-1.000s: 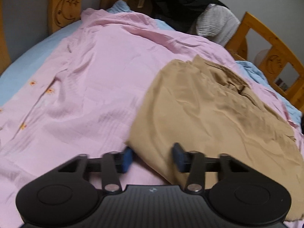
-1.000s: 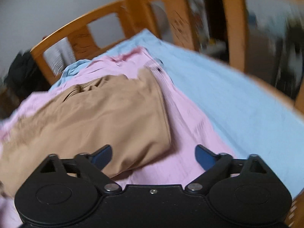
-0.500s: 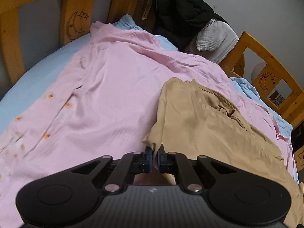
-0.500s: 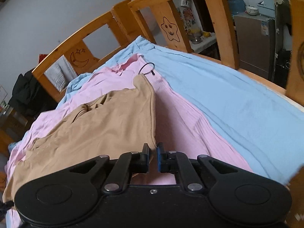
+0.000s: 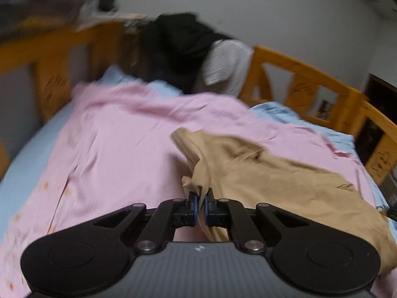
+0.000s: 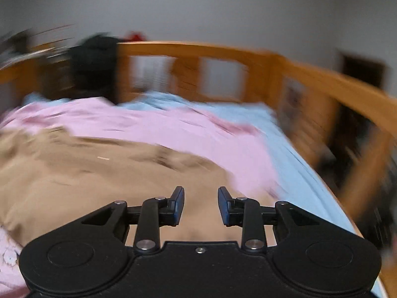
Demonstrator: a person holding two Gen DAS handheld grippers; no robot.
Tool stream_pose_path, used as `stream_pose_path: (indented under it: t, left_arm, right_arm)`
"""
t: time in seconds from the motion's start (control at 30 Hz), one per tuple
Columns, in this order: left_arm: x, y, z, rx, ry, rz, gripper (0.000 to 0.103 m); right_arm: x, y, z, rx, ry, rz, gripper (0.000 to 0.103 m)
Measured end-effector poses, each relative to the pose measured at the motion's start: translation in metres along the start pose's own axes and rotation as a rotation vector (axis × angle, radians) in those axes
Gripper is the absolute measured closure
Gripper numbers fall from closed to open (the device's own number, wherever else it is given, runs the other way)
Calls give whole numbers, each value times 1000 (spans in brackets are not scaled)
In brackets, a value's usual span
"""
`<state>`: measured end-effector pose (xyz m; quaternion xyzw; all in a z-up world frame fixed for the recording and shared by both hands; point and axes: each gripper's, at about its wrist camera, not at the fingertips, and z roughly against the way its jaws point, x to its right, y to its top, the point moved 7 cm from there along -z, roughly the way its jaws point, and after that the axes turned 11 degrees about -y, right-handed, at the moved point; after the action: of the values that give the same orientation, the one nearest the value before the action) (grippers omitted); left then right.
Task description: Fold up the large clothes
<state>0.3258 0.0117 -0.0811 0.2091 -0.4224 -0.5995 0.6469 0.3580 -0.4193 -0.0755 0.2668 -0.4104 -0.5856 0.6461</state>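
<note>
While the left wrist view is blurred, the left gripper [image 5: 201, 208] at lower centre is plainly clamped on a bunched edge of the tan garment [image 5: 285, 181], which spreads to the right over a pink sheet [image 5: 119, 136]. A black jacket [image 5: 183, 39] hangs on the wooden bed rail [image 5: 310, 74] at the top.

Lower centre in the right wrist view, the right gripper [image 6: 201, 204] has its jaws apart and opening, with nothing between the pads, above the tan garment [image 6: 74, 181] filling the lower left. Blue bedding [image 6: 285, 149] shows at right.
</note>
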Motion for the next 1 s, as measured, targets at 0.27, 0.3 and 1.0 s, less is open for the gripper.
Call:
stream_pose_path:
  t: [0.27,0.3,1.0]
  left_arm:
    - [42,26,4,31,-109,-31,101]
    - [51,29,4,27,-145,-47,102]
    - [295,-7,-50,-433,-675,-683,103]
  right_arm:
    - [-122,-11,-55,-28,200,230,81]
    - [-127,-18,-58,-36,204,229,83]
    - [-23,-23,-74,-144,471,-452,79]
